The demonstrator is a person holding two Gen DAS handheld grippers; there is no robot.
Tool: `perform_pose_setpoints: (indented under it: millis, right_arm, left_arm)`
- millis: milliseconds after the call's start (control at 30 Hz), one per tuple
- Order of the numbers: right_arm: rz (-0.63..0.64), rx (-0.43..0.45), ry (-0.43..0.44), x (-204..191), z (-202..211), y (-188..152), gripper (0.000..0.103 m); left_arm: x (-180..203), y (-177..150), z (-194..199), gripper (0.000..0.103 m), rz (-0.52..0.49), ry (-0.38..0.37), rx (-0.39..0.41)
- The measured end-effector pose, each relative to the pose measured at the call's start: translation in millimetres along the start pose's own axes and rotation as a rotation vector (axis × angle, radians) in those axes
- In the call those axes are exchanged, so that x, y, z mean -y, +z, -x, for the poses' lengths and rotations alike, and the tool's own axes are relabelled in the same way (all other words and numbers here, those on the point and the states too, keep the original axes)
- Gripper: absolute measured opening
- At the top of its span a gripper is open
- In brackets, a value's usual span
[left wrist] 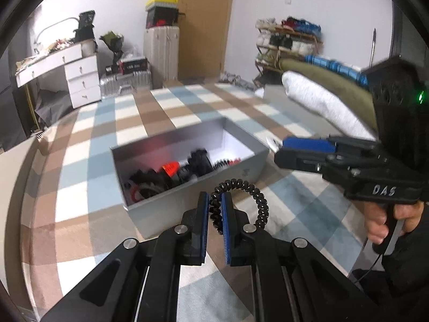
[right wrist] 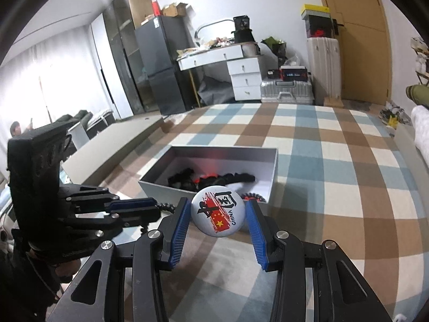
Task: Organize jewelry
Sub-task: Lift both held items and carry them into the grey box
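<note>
Both grippers are black linkage frames with round silver pivot screws and ribbed blue pads lining the inner faces of the fingers. On the right gripper (left wrist: 278, 147), at about three o'clock in the left wrist view, white letters "DAS" mark the body above a pistol-style handle with a silver trigger blade, a thin black cable trails below, and a green light glows on the black block on top. The hand (left wrist: 386, 222) on that handle comes out of a black sleeve; the left gripper (right wrist: 156, 208), at nine o'clock in the right wrist view, carries a similar black block.

Lower centre of my right wrist view, the round white pin badge (right wrist: 218, 211) reads "CHINA" under large Chinese characters. My black right gripper's body (left wrist: 380, 189), right of the left view, reads "DAS".
</note>
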State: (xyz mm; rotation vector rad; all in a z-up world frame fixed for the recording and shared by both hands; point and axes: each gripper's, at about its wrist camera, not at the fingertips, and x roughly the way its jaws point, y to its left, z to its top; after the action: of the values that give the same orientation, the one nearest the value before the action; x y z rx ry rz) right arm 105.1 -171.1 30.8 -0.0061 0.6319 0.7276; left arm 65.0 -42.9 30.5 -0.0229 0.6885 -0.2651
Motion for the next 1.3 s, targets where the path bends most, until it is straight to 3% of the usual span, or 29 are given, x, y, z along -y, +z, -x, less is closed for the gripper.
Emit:
perform_pose_setpoints:
  millis: [200,533,1300]
  right_arm:
    - [-0.033,0.027,-0.003,6,3,2,0.041]
    - [-0.033,0.029,-0.005,3,-2,1,0.041]
    - [-0.017,0.049,-0.003,-4,-9,12,0.042]
  left_arm:
    - [-17,6,12,0.005,0.056,0.022,0.072]
    - [-37,8,10,0.005,0.121,0.056,0.092]
    - [-51,10,8,0.005,0.159,0.094,0.104]
